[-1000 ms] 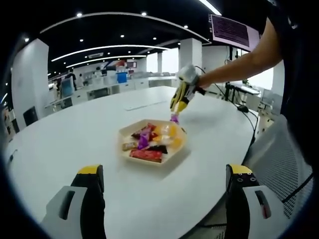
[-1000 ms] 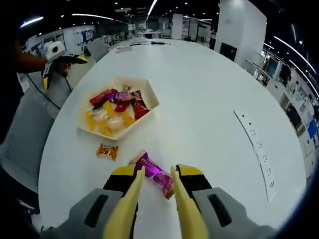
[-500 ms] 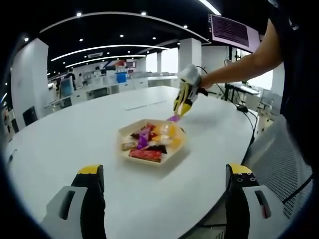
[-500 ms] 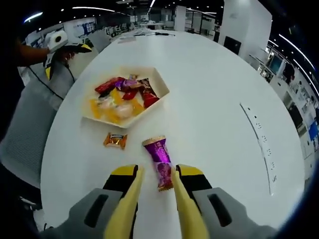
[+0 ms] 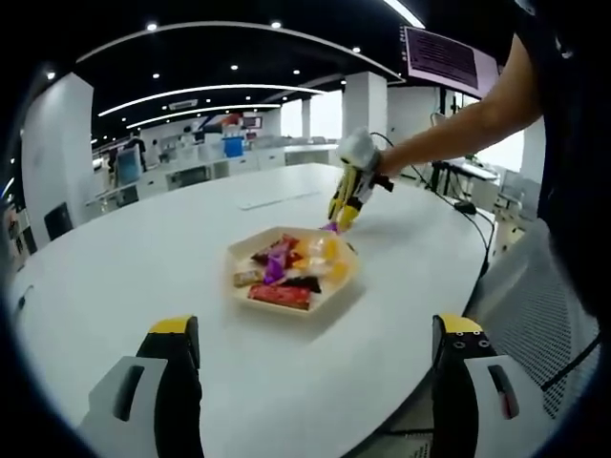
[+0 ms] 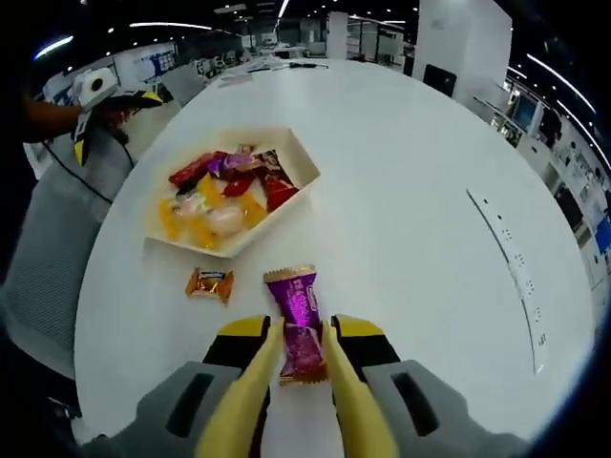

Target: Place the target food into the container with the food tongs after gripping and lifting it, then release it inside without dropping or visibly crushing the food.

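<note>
Transport step: the purple candy (image 6: pixel 297 322) is clamped between the yellow tongs of the right tool (image 6: pixel 298 355), apparently clear of the surface (image 6: pixel 410 219). The tray (image 6: pixel 298 178) lies ahead-left; carry over its rim, then release. Left tool (image 5: pixel 315 382) stands open, idle.

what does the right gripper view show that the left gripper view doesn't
Right gripper view adds a small orange wrapped candy on the white round table beside the white hexagonal tray, and a long white power strip. Left gripper view adds the left tool's own jaws, wide apart, and the person's outstretched arm. Shared: the table, the tray of wrapped snacks, and the right tool gripping a purple wrapped candy.
</note>
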